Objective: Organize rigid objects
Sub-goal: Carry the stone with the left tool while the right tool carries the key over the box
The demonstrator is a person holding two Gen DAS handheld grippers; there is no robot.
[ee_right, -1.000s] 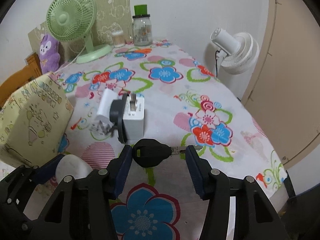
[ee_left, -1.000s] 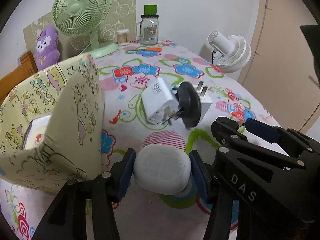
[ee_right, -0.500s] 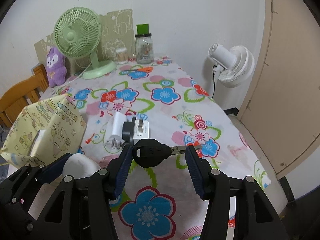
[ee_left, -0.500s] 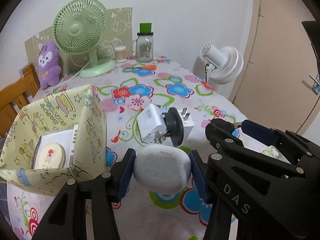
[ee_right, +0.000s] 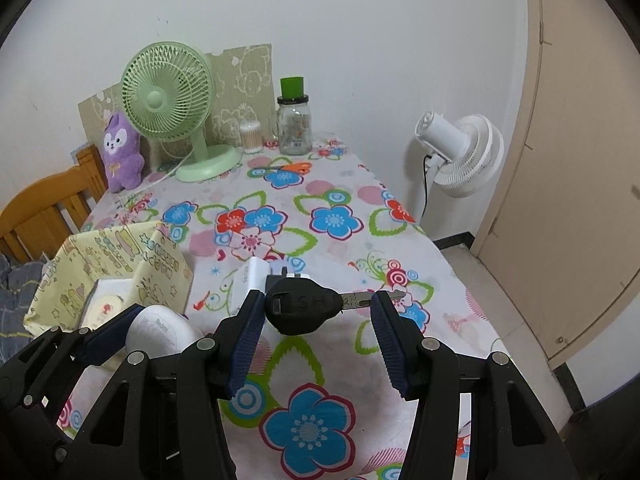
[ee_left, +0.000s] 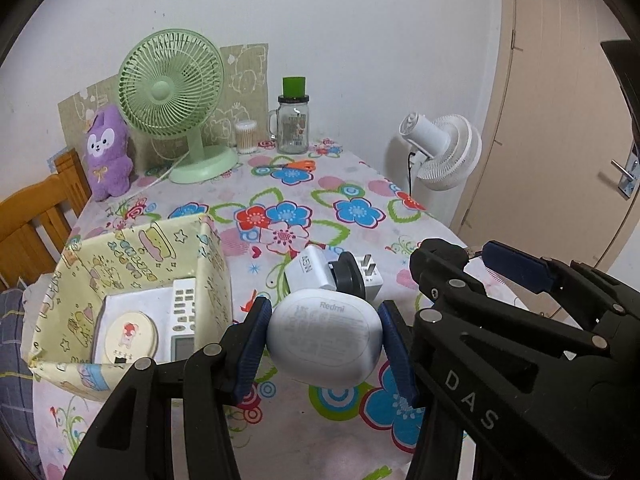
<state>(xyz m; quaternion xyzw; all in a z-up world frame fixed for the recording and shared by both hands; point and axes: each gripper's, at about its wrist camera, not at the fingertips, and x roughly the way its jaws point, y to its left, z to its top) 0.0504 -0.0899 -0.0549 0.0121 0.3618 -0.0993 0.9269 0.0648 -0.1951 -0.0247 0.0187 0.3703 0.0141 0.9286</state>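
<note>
While the chair (ee_left: pixel 36 220) shows at the far left edge, the plush (ee_left: pixel 108 152) sits just beside it at the back of the table (ee_left: pixel 320 432), with the green fan (ee_left: pixel 176 96) to its right. Nearer, the yellow box (ee_left: pixel 132 248) stands open on the table's left side, holding a round tin (ee_left: pixel 128 336) and a remote (ee_left: pixel 182 316) side by side. Just right of the box, the left gripper (ee_left: pixel 323 344) is closed on the white case (ee_left: pixel 323 340), both blue pads pressed to its sides, lifted above the cloth. Behind the case lie the chargers (ee_left: pixel 332 272), white blocks with a black plug between them, touching one another. Farther back stand the swab pot (ee_left: pixel 247 137) and the jar (ee_left: pixel 293 120), with scissors (ee_left: pixel 288 166) lying in front of them. To the right, the right gripper (ee_right: pixel 318 312) is clamped on the key (ee_right: pixel 308 308): the left pad bears on the black head, the right pad on the blade tip, so the key lies crosswise above the table. Beyond the table's right edge stands the white fan (ee_right: pixel 460 152), and the door (ee_right: pixel 580 160) closes off the far right.
</note>
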